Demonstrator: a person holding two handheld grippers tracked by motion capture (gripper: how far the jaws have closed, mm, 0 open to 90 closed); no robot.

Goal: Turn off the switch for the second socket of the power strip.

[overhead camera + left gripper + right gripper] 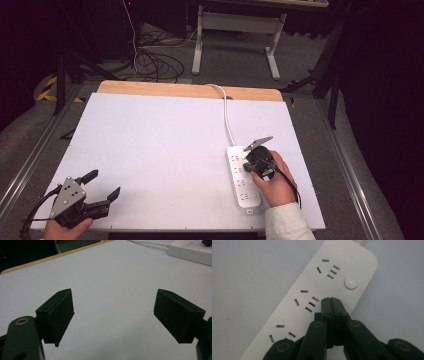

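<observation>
A white power strip [242,180] lies on the right half of the white table, its cable [227,112] running to the far edge. My right gripper [254,159] hangs over the strip's far end, jaws shut with nothing between them. In the right gripper view the power strip [294,315] lies slanted, and the shut gripper [330,299] tips sit just below its round white button [351,283], beside a socket. My left gripper [106,186] rests at the near left corner, open and empty. Its view shows the open gripper [113,302] over bare table, the power strip [192,251] far off.
The white board [160,150] covers the table, with a wooden strip [185,90] along its far edge. Beyond it stand a table frame [235,35] and loose floor cables [155,62]. Metal rails [345,165] run along both sides.
</observation>
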